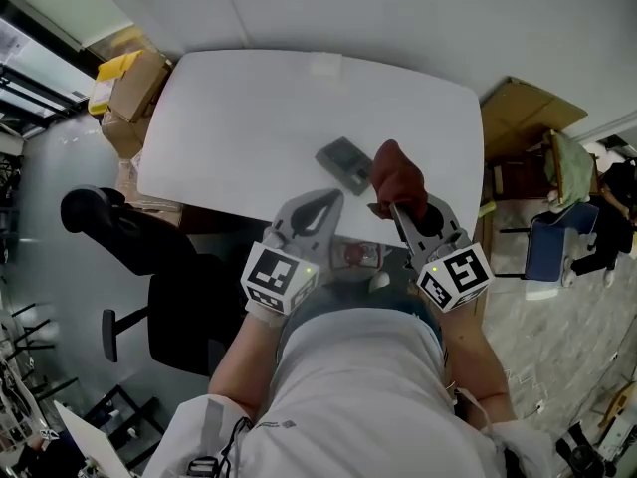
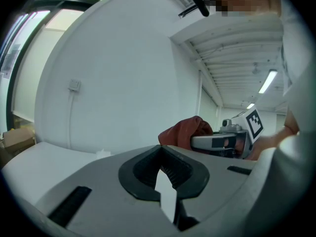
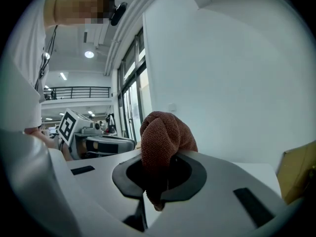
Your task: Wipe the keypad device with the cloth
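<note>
The grey keypad device [image 1: 343,163] lies flat on the white table [image 1: 249,118], close to its near edge. My right gripper [image 1: 395,210] is shut on a red-brown cloth [image 1: 396,175], which bunches up above its jaws just right of the device. In the right gripper view the cloth [image 3: 165,137] fills the right gripper [image 3: 157,181], a fold hanging down between the jaws. My left gripper [image 1: 323,205] is shut with nothing in it, its tip just short of the device. The left gripper [image 2: 165,174] looks level across the table, where the cloth [image 2: 185,131] shows but the device is hidden.
Cardboard boxes [image 1: 134,93] stand off the table's left end, with a black office chair [image 1: 129,237] nearer me. To the right are a flat cardboard piece [image 1: 523,108] and a blue chair [image 1: 557,242]. A white wall [image 2: 123,83] stands behind the table.
</note>
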`<state>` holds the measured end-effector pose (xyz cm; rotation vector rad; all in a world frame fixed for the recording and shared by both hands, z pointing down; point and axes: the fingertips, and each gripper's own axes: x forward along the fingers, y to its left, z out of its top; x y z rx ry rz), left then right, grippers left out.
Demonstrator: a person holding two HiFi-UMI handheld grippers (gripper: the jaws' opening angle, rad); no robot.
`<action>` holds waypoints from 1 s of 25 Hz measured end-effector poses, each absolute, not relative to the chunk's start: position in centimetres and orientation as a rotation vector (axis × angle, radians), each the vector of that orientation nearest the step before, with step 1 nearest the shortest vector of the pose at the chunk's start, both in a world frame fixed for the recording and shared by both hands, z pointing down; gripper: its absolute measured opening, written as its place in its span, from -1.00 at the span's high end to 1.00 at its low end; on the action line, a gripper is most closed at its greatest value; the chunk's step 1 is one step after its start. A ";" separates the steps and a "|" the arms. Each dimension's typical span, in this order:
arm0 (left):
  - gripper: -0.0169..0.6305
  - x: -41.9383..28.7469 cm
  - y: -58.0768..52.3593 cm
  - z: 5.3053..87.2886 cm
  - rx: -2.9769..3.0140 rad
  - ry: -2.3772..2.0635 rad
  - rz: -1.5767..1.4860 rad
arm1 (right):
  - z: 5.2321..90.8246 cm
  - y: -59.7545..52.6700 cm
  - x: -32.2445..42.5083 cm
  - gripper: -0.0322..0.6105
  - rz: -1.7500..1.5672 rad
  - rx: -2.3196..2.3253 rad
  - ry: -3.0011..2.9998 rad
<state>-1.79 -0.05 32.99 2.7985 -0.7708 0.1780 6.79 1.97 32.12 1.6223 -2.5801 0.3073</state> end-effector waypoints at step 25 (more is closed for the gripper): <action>0.91 2.1 9.4 29.2 2.777 -0.972 0.165 | 28.1 10.6 9.7 0.78 0.153 1.446 -2.736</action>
